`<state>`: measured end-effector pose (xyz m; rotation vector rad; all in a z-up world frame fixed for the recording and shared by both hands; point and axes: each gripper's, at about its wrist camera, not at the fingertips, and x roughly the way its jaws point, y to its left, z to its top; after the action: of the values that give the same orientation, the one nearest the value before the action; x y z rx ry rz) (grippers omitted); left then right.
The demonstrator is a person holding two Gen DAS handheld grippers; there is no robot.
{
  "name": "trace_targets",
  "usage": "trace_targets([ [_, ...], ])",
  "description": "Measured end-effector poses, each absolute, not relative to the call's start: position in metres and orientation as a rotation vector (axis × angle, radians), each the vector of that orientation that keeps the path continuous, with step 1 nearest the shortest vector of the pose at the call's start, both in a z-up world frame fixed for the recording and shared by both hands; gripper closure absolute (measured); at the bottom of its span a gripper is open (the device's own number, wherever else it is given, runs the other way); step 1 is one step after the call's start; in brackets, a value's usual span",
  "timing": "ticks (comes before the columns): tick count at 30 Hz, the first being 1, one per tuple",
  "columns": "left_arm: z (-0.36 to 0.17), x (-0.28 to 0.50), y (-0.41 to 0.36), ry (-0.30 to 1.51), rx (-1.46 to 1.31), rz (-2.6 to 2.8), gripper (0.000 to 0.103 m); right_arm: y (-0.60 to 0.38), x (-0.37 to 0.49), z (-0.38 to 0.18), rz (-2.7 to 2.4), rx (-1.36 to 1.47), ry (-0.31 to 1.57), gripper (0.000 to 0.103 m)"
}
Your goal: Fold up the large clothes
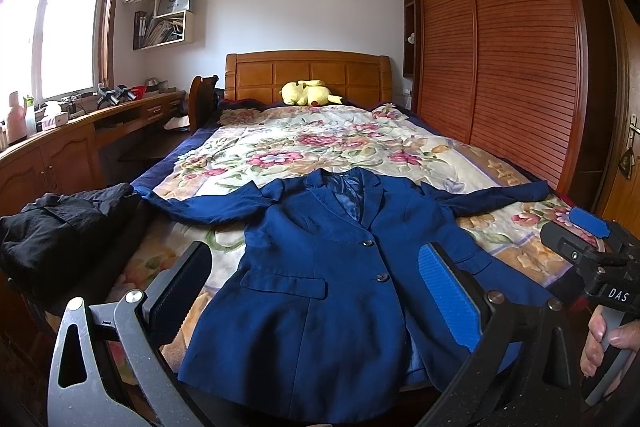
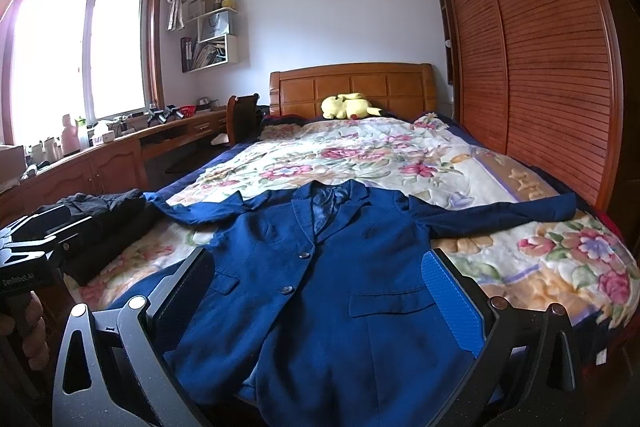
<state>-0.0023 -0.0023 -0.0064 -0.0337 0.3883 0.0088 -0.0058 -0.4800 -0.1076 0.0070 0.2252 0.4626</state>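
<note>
A navy blue blazer lies flat and face up on the bed, buttoned, with both sleeves spread out sideways; it also shows in the right wrist view. My left gripper is open and empty, held above the blazer's lower front. My right gripper is open and empty, also above the blazer's lower part. The right gripper's body shows at the right edge of the left wrist view. The left gripper's body shows at the left edge of the right wrist view.
The bed has a floral blanket and a wooden headboard with a yellow plush toy. A black garment lies at the bed's left corner. A wooden desk runs along the left wall. A slatted wardrobe stands right.
</note>
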Motion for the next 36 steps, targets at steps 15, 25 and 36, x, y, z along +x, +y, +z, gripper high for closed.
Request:
trace_targets([
  [15, -0.0063, -0.0037, -0.0021, 0.388, -0.037, 0.006, 0.0, -0.4796, -0.0071, -0.1064, 0.462, 0.003, 0.218, 0.0],
  [25, -0.0055, -0.0048, -0.0025, 0.385, -0.034, 0.009, 0.0, -0.4791, -0.007, -0.1068, 0.464, 0.003, 0.217, 0.0],
  [36, -0.0051, -0.0051, -0.0022, 0.386, -0.035, 0.008, 0.0, -0.4797, -0.0063, -0.1077, 0.469, 0.004, 0.214, 0.0],
])
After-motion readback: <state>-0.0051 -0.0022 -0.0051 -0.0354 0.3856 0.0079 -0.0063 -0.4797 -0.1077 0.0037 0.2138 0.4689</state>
